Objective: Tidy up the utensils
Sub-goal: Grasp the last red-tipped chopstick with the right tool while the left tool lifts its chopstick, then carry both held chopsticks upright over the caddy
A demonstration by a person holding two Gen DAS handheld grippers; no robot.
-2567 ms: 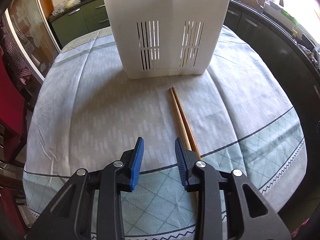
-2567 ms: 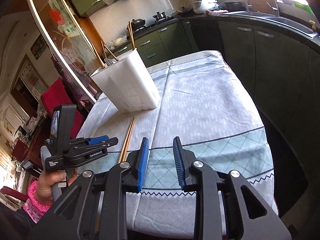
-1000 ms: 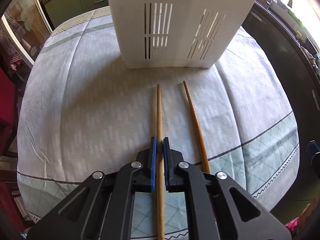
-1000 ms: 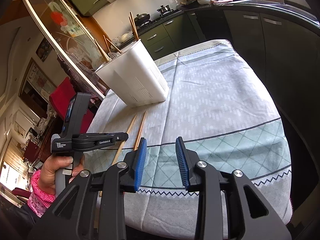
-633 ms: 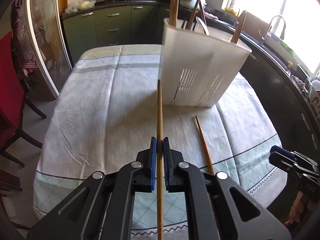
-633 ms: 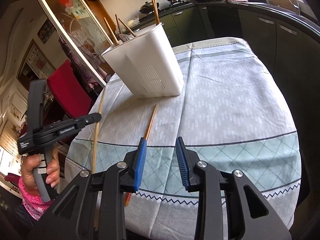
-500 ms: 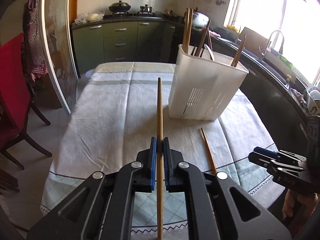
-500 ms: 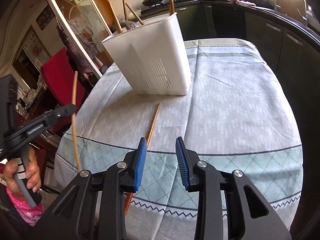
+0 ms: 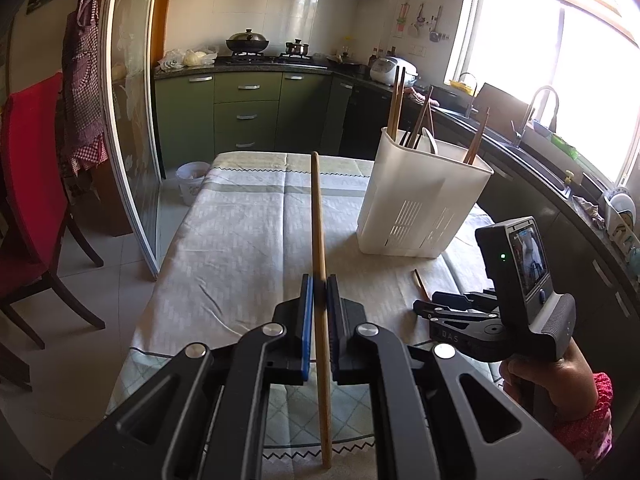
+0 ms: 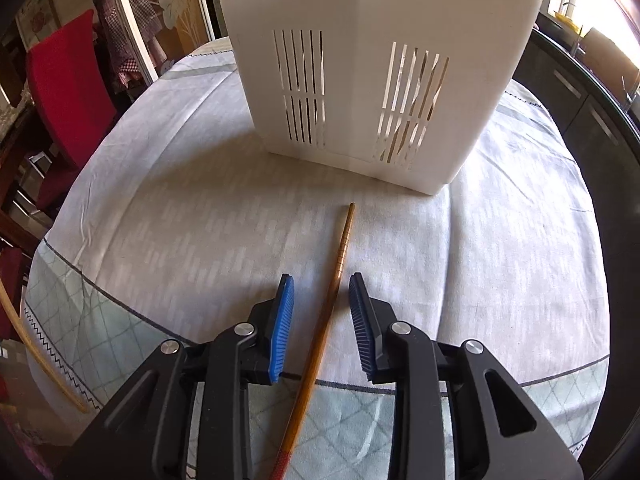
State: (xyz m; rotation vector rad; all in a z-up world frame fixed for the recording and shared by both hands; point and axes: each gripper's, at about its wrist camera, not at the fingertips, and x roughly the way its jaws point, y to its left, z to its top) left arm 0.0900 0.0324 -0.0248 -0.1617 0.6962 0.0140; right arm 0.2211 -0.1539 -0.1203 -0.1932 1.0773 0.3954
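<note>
My left gripper (image 9: 319,280) is shut on a light wooden chopstick (image 9: 318,216) and holds it up above the table, pointing toward the far end. The white slotted utensil holder (image 9: 420,196) stands on the table to the right, with several chopsticks and a spoon in it. My right gripper (image 10: 321,284) is open and low over the cloth, its jaws on either side of a darker chopstick (image 10: 336,276) that lies on the table, just in front of the holder (image 10: 372,60). The right gripper also shows in the left wrist view (image 9: 460,308).
The table has a pale patterned cloth (image 9: 240,232). A red chair (image 9: 28,184) stands to the left by a glass sliding door (image 9: 128,120). Dark green kitchen cabinets (image 9: 248,112) run along the back and right, with a sink (image 9: 536,148) under the window.
My left gripper has closed on one chopstick and lifted it high off the table. My right gripper has swung in and come down over the other chopstick, still open.
</note>
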